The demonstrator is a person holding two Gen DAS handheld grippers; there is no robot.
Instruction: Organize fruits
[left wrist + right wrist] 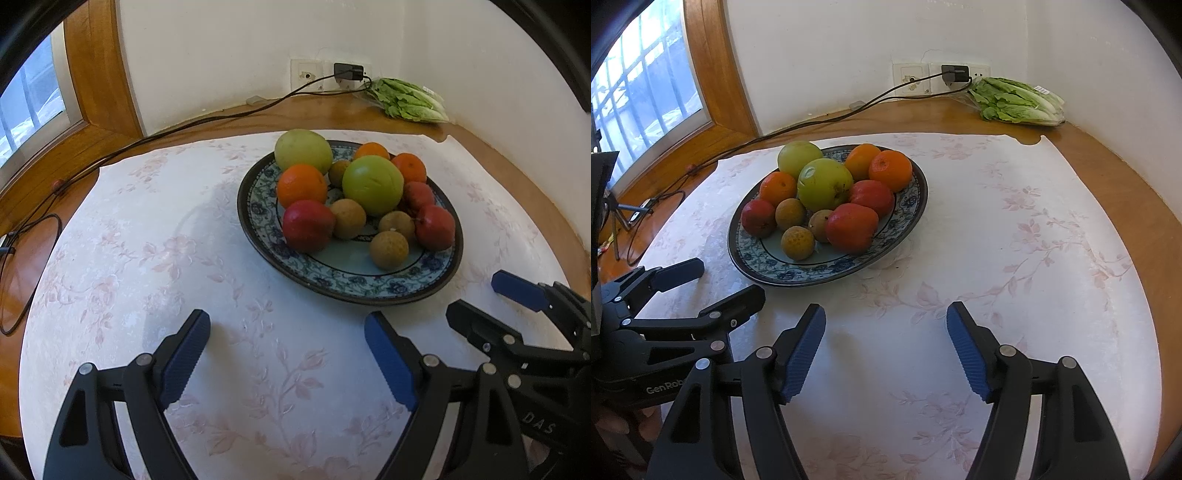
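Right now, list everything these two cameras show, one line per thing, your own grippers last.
blue-patterned ceramic plate: one, dark-rimmed, on the cloth, holding all the fruit
large green round fruits: two, on the plate, middle and back
orange citrus fruits: three, on the plate
red fruits: three, on the plate
small brown round fruits: four, near the plate's front and centre
pale floral tablecloth: one, covering the wooden table
bagged green lettuce: one, far corner
black charger and cable: one, in the wall socket
left gripper: open, over the cloth
right gripper: open, over the cloth
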